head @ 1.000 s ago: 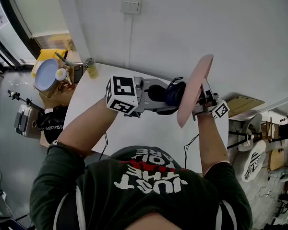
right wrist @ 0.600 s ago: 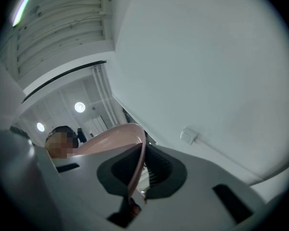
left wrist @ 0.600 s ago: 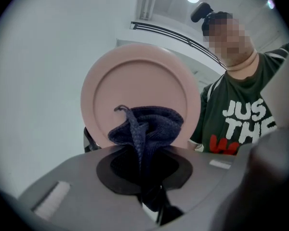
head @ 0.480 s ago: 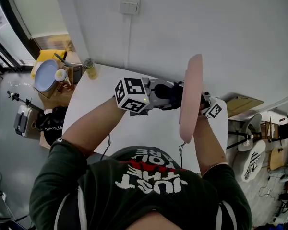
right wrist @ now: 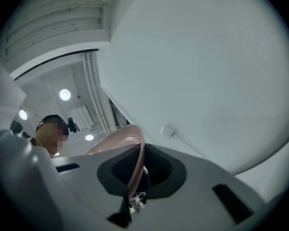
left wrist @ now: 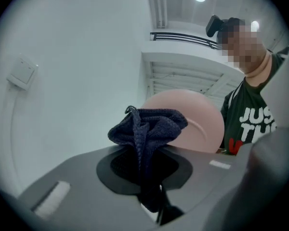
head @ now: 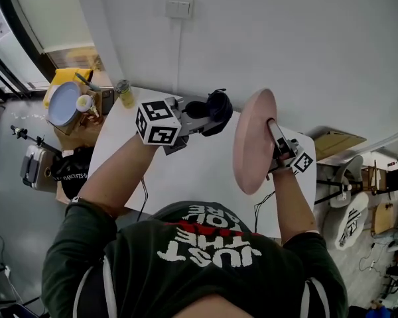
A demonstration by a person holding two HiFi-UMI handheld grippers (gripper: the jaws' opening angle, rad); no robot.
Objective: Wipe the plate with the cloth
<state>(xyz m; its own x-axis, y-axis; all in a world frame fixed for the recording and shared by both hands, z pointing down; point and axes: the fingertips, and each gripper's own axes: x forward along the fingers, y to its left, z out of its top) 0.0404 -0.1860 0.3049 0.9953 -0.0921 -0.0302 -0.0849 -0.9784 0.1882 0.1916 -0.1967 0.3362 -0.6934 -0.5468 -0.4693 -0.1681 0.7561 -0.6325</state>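
A pink plate (head: 252, 141) is held upright on edge above the white table (head: 186, 171), its face turned to the left. My right gripper (head: 278, 152) is shut on the plate's right rim; in the right gripper view that rim (right wrist: 135, 170) runs down between the jaws. My left gripper (head: 209, 111) is shut on a bunched dark blue cloth (head: 217, 106), which hangs in the air a short way left of the plate and apart from it. In the left gripper view the cloth (left wrist: 147, 129) sticks up from the jaws with the plate (left wrist: 202, 124) behind it.
A yellowish jar (head: 125, 93) stands at the table's far left corner. Beyond it a box carries a pale blue dish (head: 64, 103) and small items. A wall with a light switch (head: 180, 7) rises behind the table. A cable (head: 144, 197) hangs off the near edge.
The left gripper has drawn the cloth leftward off the plate, leaving a gap. The plate has sunk a little and turned its face more toward the left.
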